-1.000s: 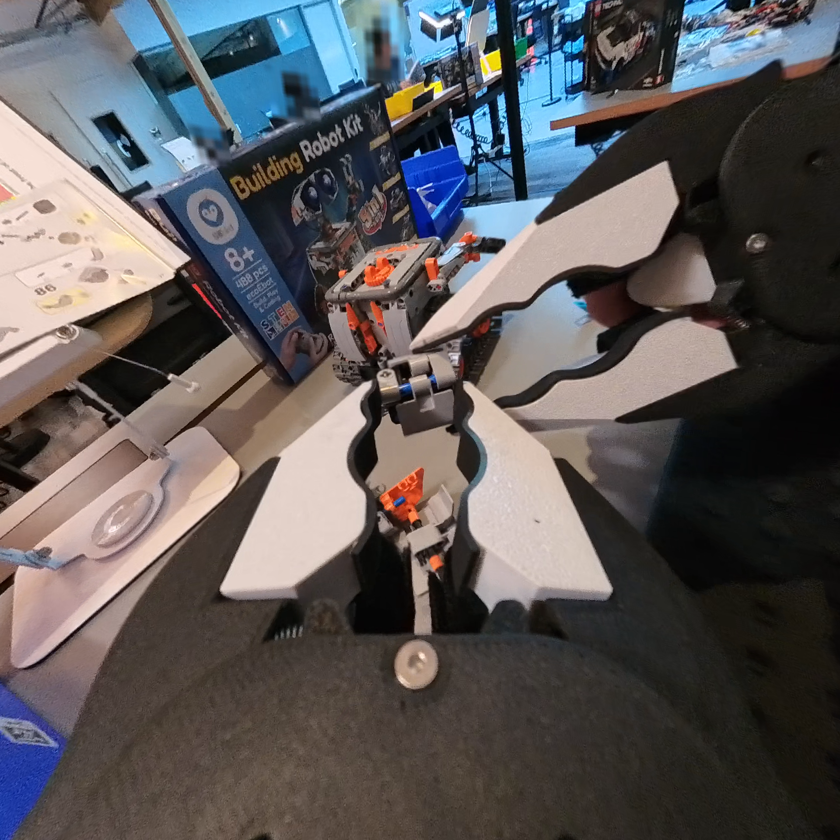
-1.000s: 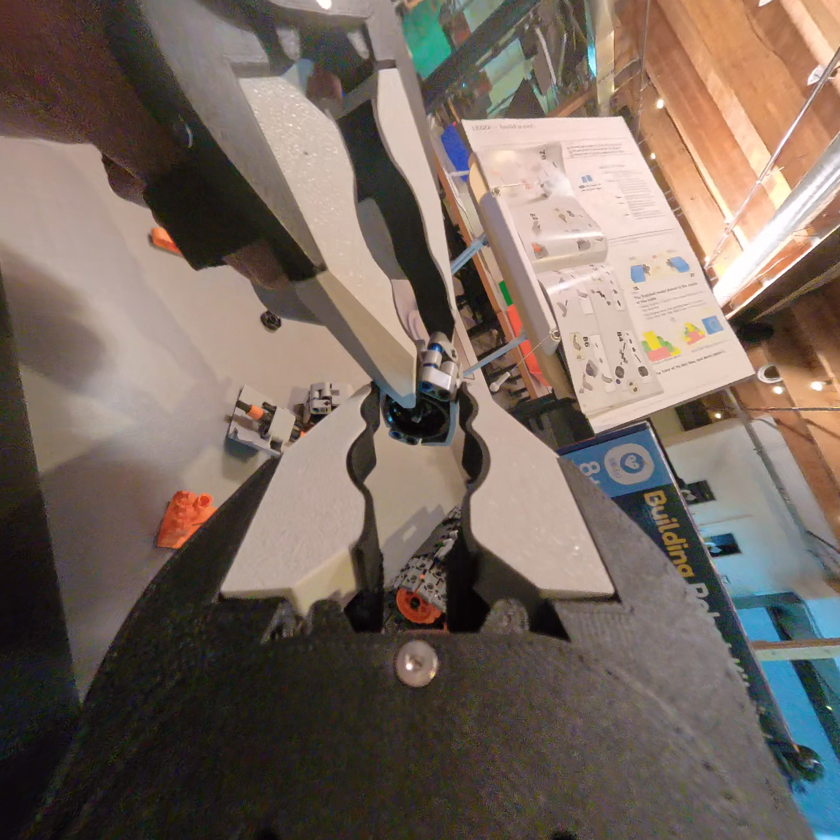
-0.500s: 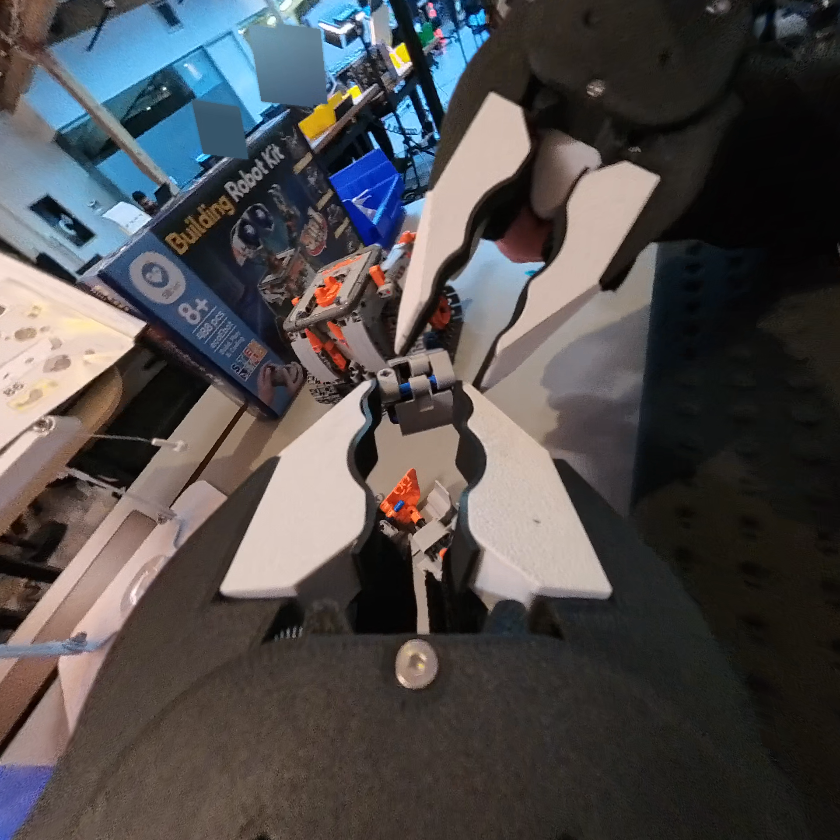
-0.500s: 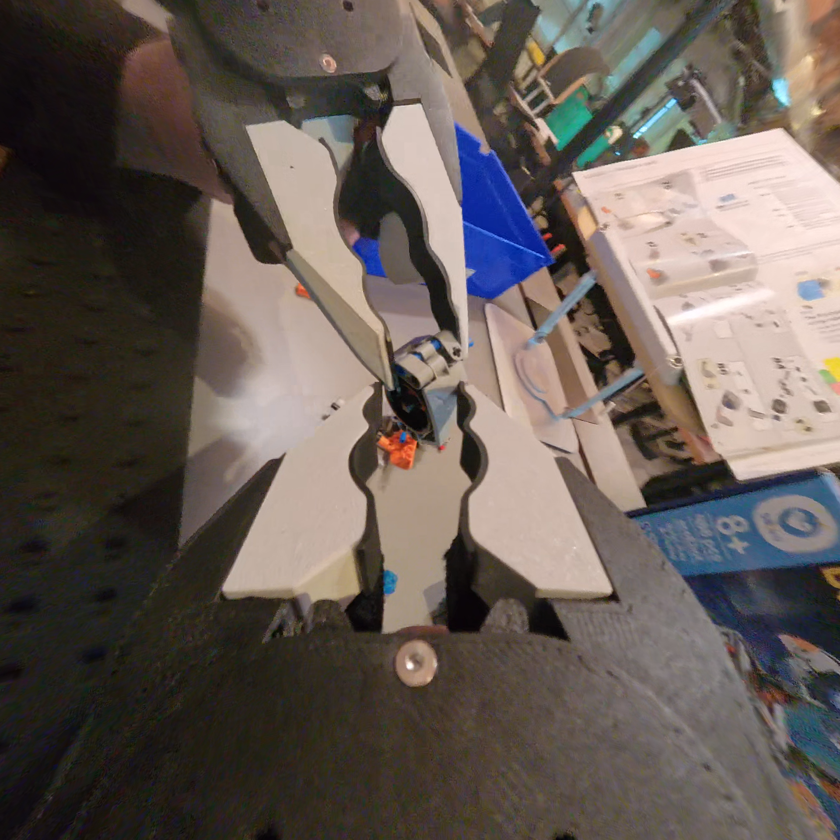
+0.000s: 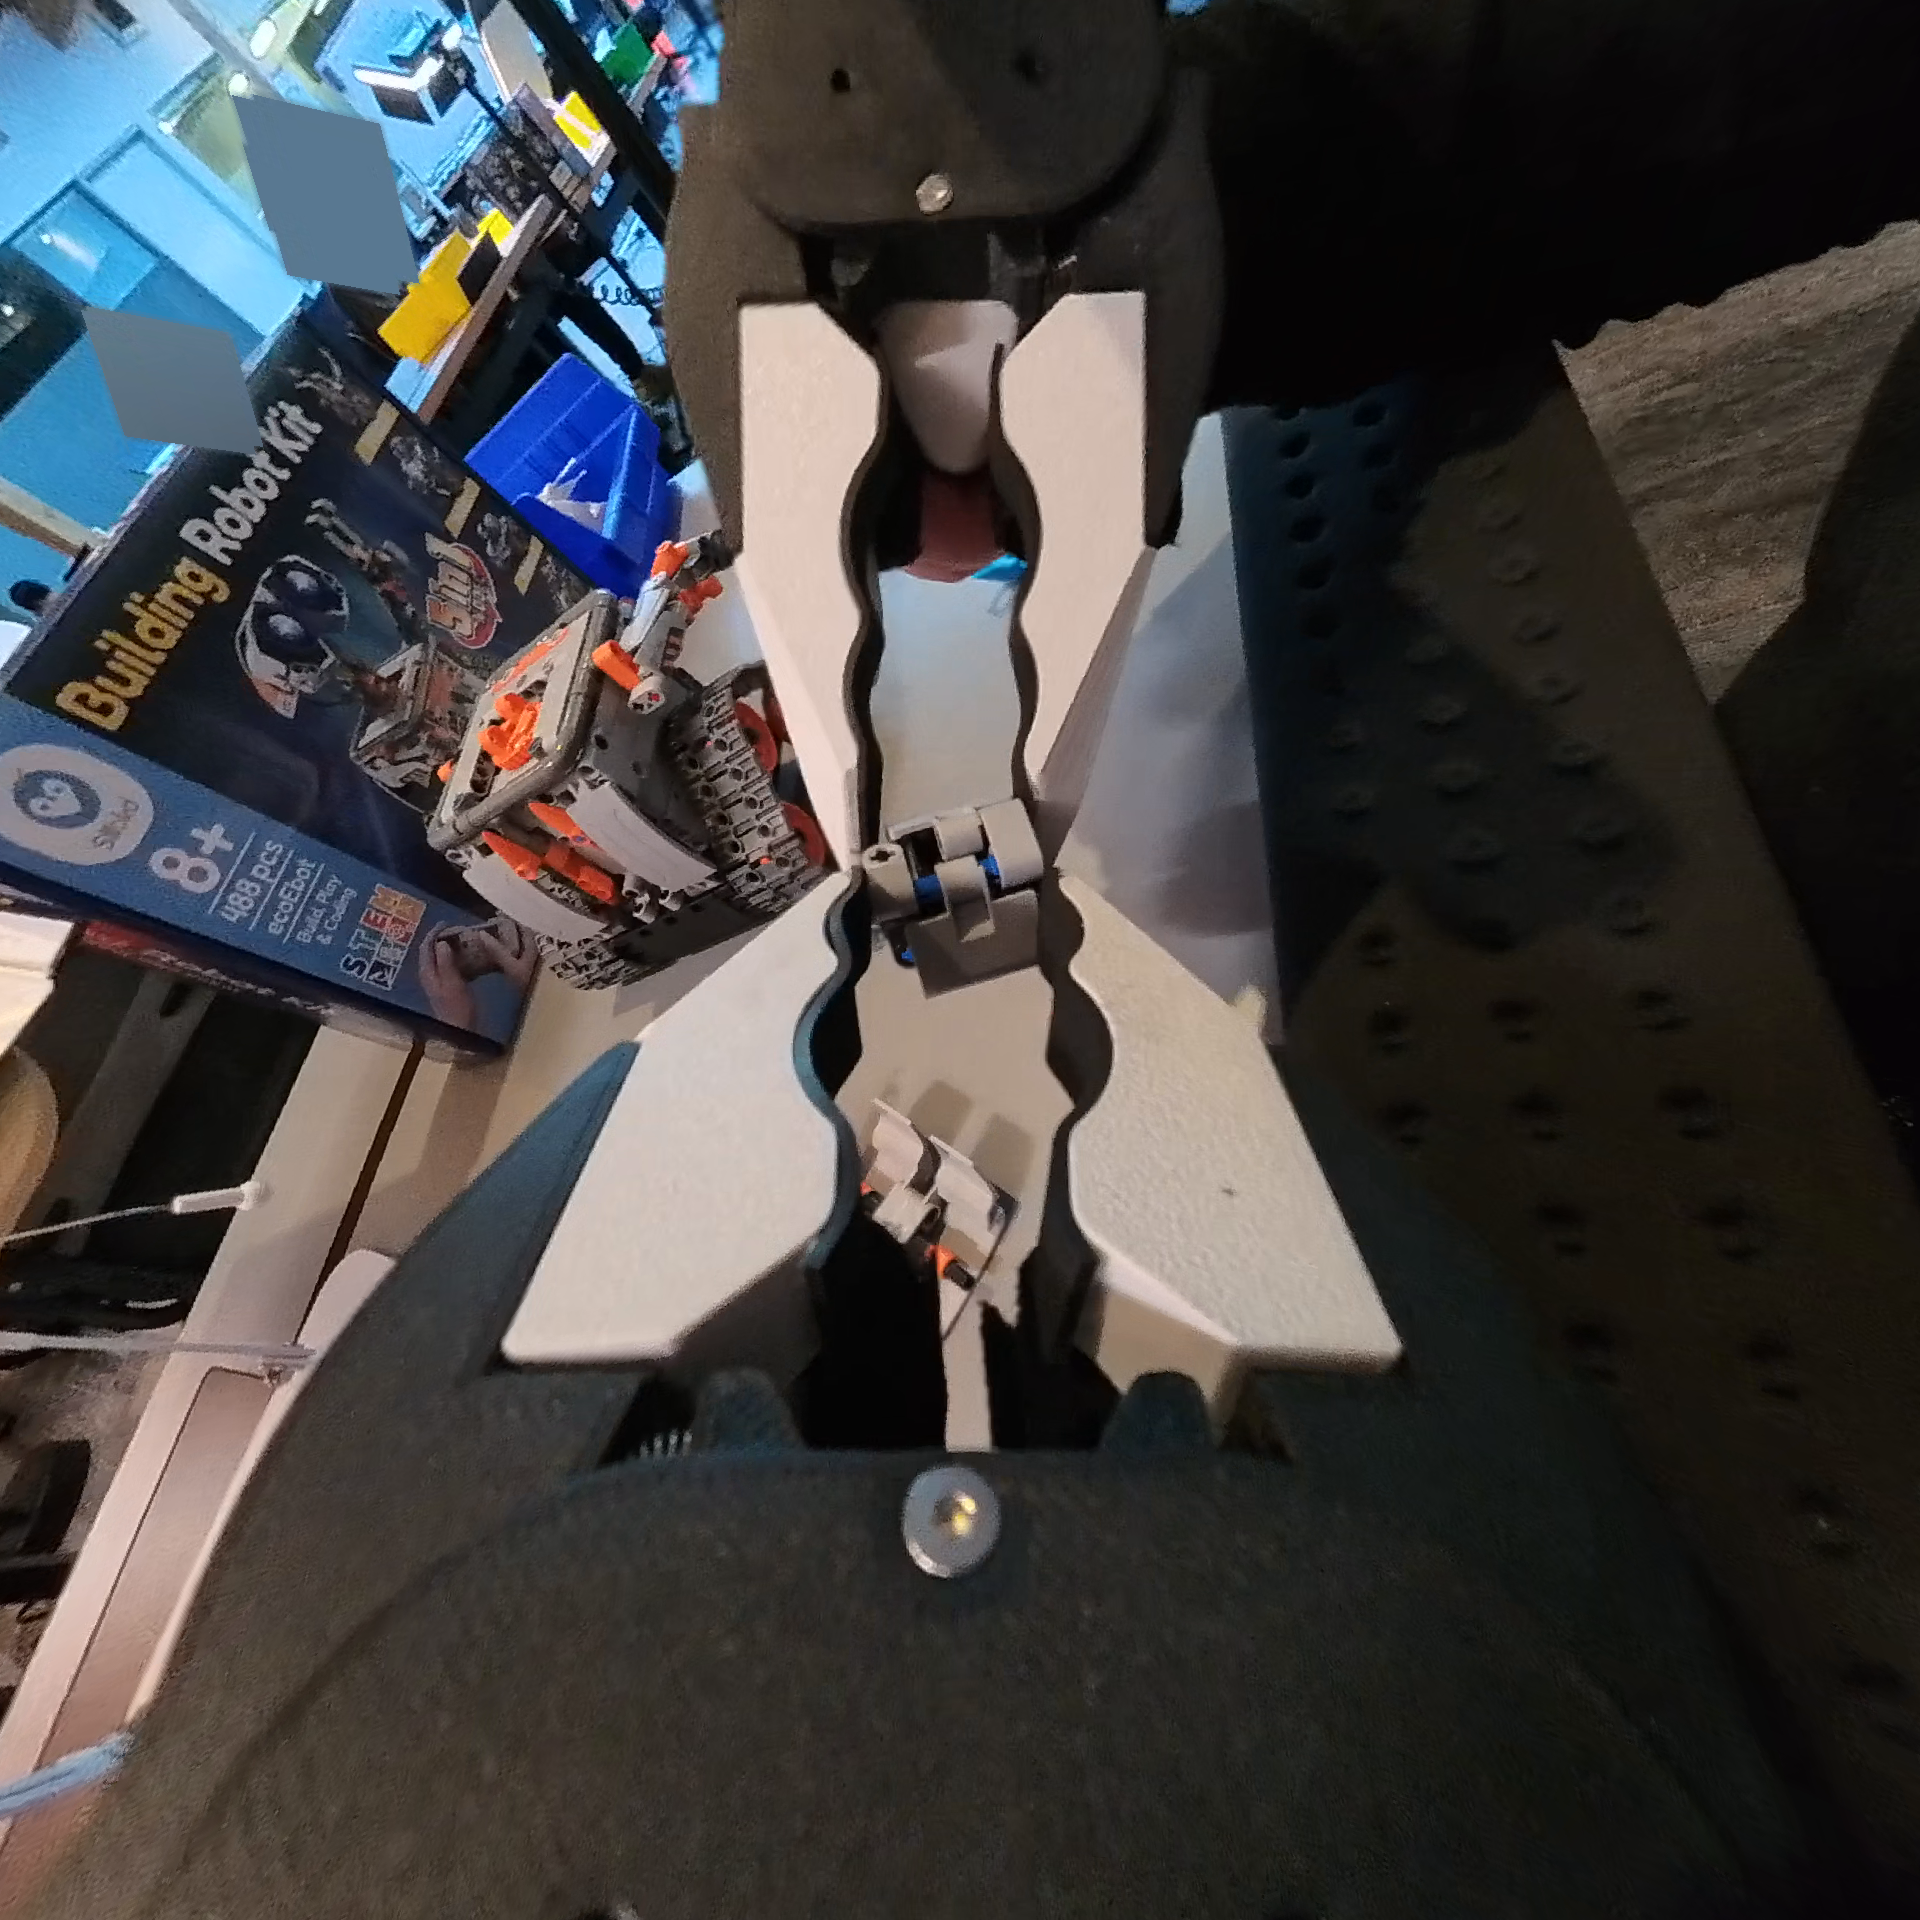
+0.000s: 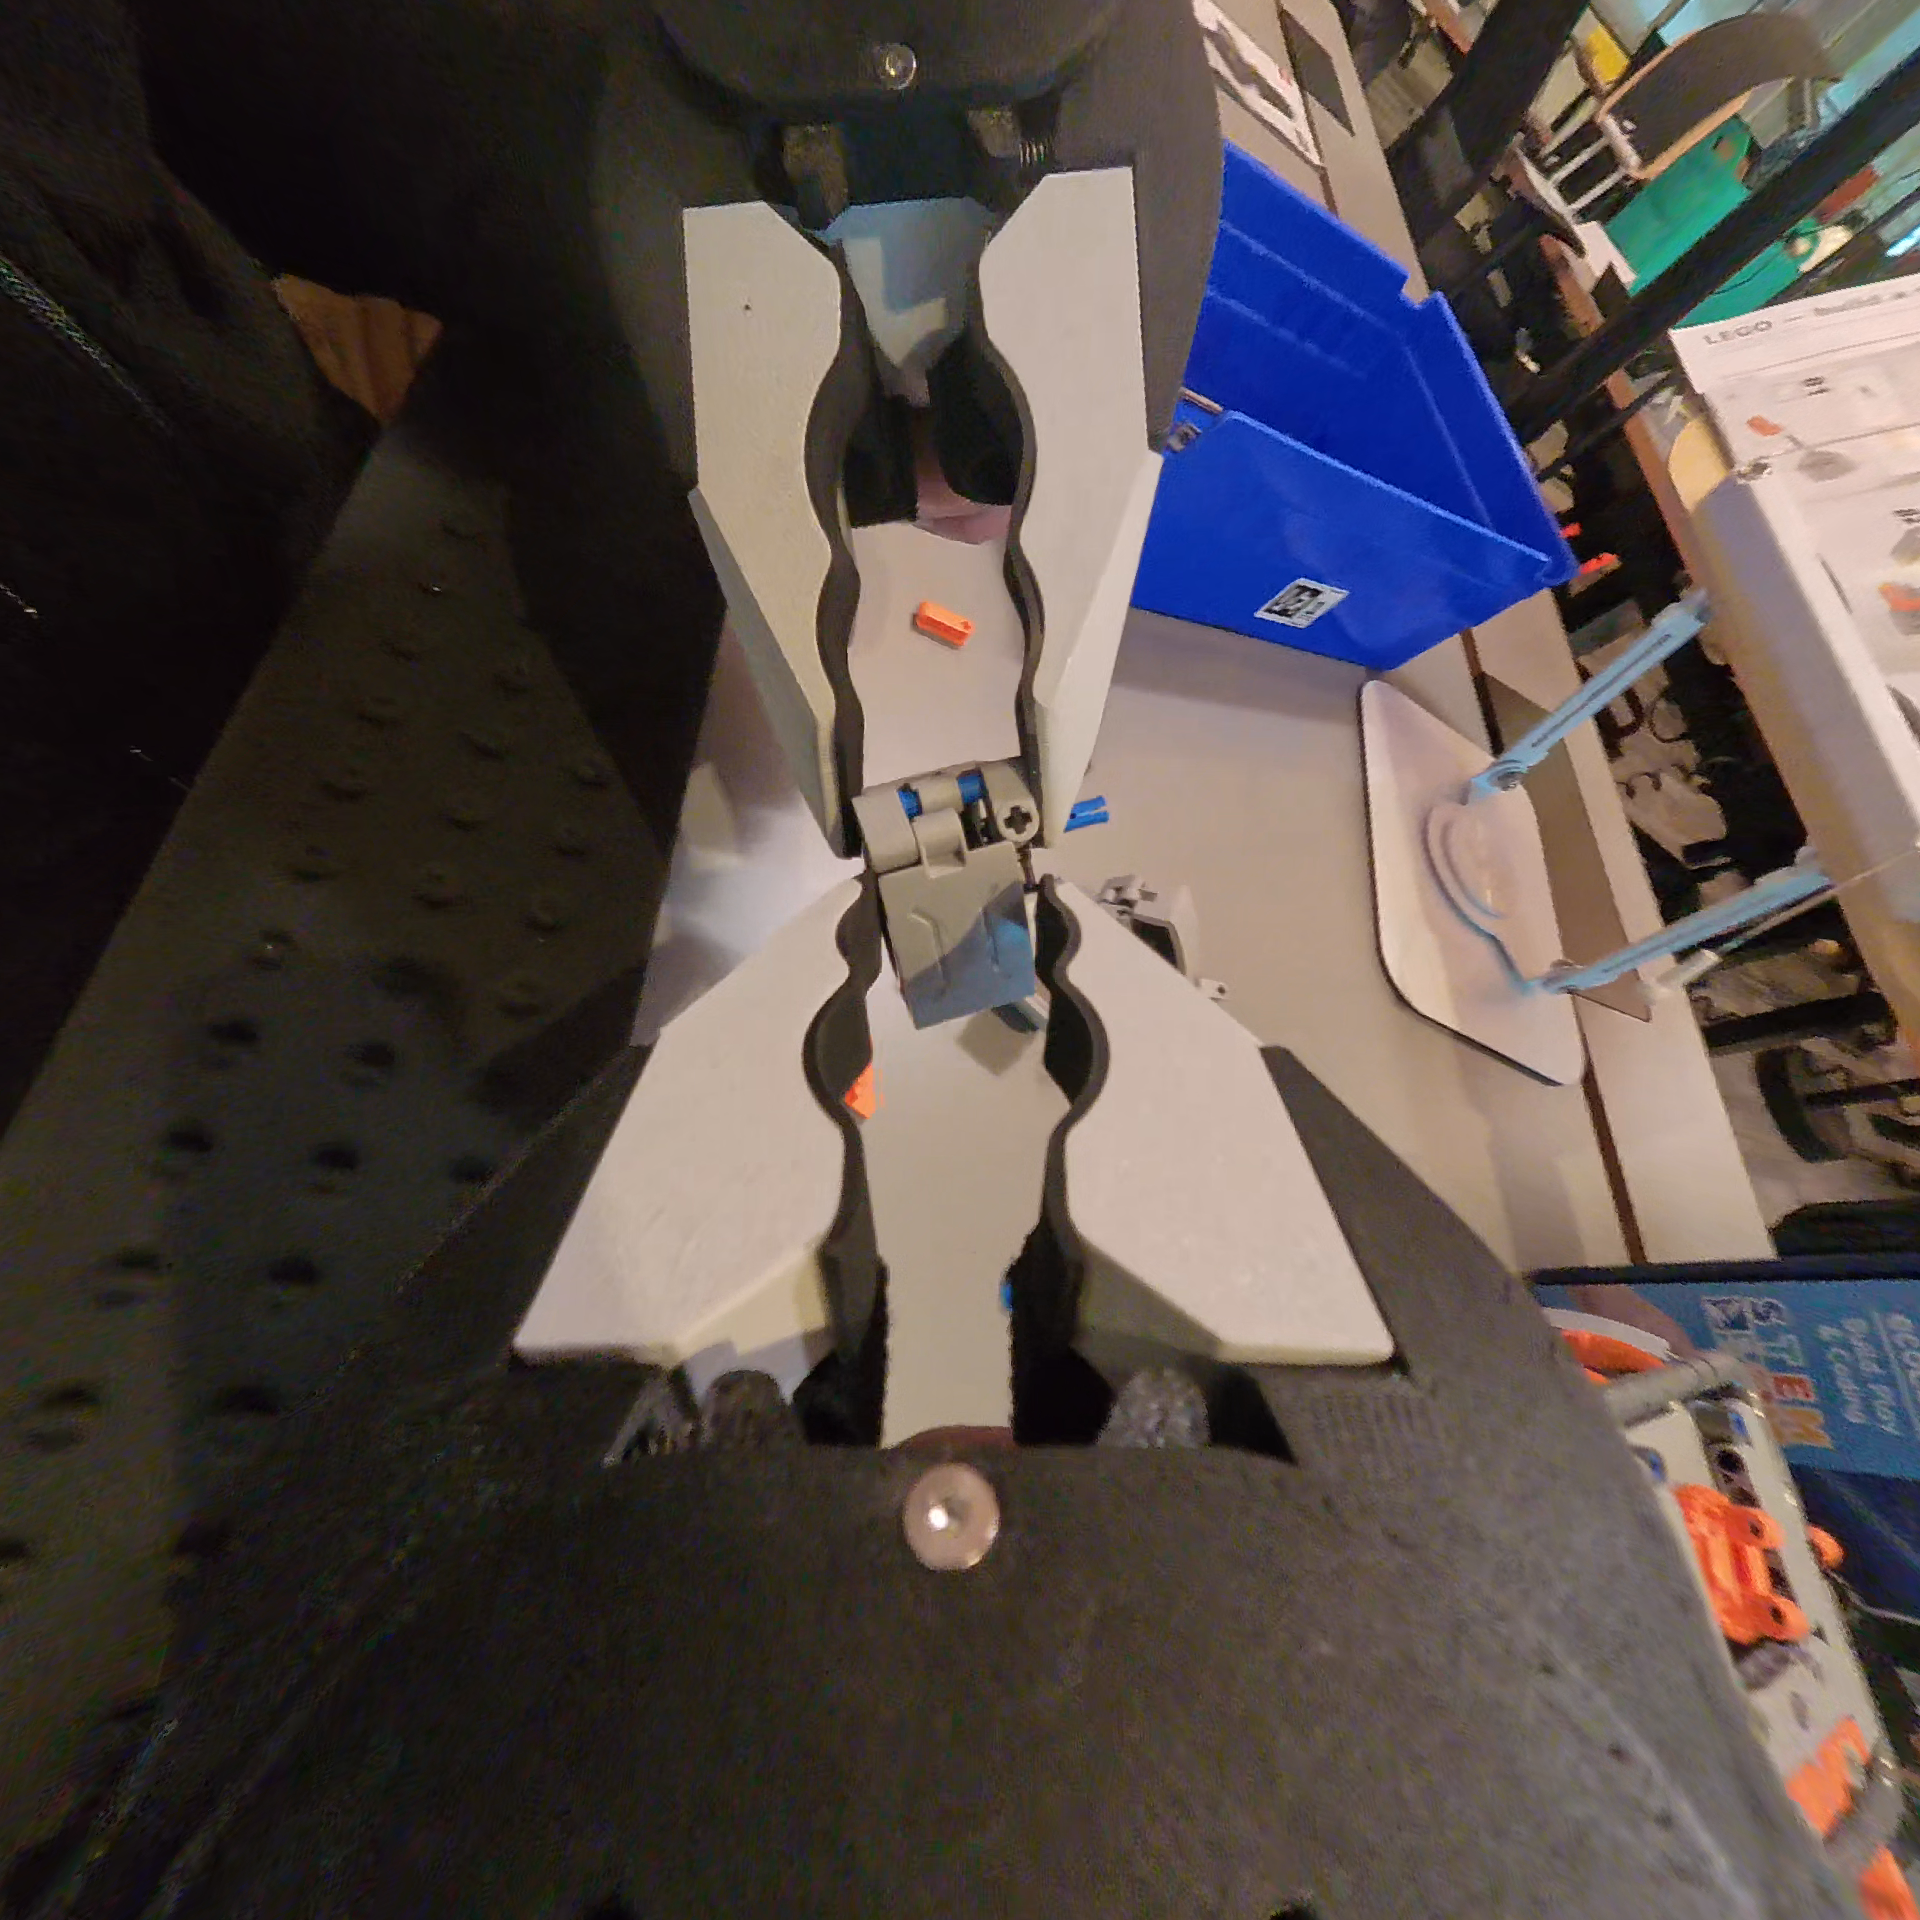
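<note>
**Layout: two tongs tip to tip over the counter**

Left tongs (image 5: 951, 878) and right tongs (image 6: 951, 883) face each other, tips nearly meeting, a small hinged brick piece (image 5: 961, 894) gripped between both pairs. Below them, the counter (image 5: 935, 686). Left wrist view: tracked brick model (image 5: 613, 790) stands on the counter left of the tongs, kit box (image 5: 249, 727) behind it, storage bin (image 5: 577, 468) farther back. Loose brick assembly (image 5: 935, 1179) lies on the counter under the left tongs. Right wrist view: flat stand base (image 6: 1465, 873) right of the tongs, instruction sheet (image 6: 1829, 436) above it.

My left gripper (image 5: 951, 883) and right gripper (image 6: 951, 883) face tip to tip, both clamped on something.
</note>
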Motion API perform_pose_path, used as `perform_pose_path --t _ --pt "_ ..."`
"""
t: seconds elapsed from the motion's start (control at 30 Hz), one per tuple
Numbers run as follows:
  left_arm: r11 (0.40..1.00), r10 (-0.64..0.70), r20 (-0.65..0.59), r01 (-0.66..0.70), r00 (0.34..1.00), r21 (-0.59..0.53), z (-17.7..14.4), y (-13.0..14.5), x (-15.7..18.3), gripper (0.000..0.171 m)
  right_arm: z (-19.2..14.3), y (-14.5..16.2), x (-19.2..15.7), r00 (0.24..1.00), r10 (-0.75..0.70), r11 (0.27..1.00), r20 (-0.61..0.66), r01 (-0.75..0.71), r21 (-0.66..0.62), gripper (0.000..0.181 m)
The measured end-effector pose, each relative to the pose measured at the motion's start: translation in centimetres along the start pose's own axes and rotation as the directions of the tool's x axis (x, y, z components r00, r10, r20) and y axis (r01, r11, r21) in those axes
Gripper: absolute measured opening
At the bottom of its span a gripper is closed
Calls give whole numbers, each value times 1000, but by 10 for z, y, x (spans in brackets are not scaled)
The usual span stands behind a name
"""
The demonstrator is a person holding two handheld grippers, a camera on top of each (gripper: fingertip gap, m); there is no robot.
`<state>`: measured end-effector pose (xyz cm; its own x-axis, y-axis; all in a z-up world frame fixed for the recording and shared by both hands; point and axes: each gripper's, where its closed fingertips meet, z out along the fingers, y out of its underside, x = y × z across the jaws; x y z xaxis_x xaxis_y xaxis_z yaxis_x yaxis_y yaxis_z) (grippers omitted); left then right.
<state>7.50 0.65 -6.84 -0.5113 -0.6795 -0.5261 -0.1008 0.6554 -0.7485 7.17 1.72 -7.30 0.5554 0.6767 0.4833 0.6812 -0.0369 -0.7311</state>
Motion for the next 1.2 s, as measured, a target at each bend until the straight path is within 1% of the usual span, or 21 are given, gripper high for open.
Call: perform_pose_path --t 0.13,0.33,0.43,0.53,0.6,0.7,0.8,0.87,0.93,1.0,1.13,1.2 --pt "1000 -14 57 13 998 23 -1 -1 -10 31 -2 -1 9 997 33 999 -63 -31 27 24" --pt "999 -34 121 34 992 4 2 3 -16 33 0 3 15 988 18 1000 -151 -21 -18 24" --pt "999 -41 136 43 990 -10 2 5 -18 31 2 4 17 981 -17 999 -193 7 -54 24" --pt "997 -23 154 33 988 -63 3 11 -19 30 4 7 19 968 -66 993 -241 40 -110 24" --pt "997 -9 178 23 984 -77 2 11 -20 30 4 6 20 964 -72 993 -256 44 -112 25" --pt "997 -17 183 30 983 -71 0 8 -21 29 3 3 20 961 -78 993 -266 51 -105 24" --pt "998 -3 182 16 983 -69 0 5 -19 29 2 2 18 970 -48 997 -237 31 -74 25" --pt "998 -19 137 27 990 -54 1 4 -15 29 1 2 15 983 4 999 -182 -10 -32 25" --pt "999 -33 126 36 992 -22 -1 -2 -14 29 -2 -2 13 990 76 997 -119 -73 36 25" --pt "998 -59 98 58 993 13 -2 -6 -12 29 -3 -4 10 991 117 991 -65 -112 70 25" --pt "994 -98 56 95 994 61 -4 -15 -7 28 -6 -8 3 968 232 961 93 -242 133 25" --pt "993 -106 61 103 992 61 -2 -14 -7 28 -6 -6 3 957 262 950 123 -278 140 25"
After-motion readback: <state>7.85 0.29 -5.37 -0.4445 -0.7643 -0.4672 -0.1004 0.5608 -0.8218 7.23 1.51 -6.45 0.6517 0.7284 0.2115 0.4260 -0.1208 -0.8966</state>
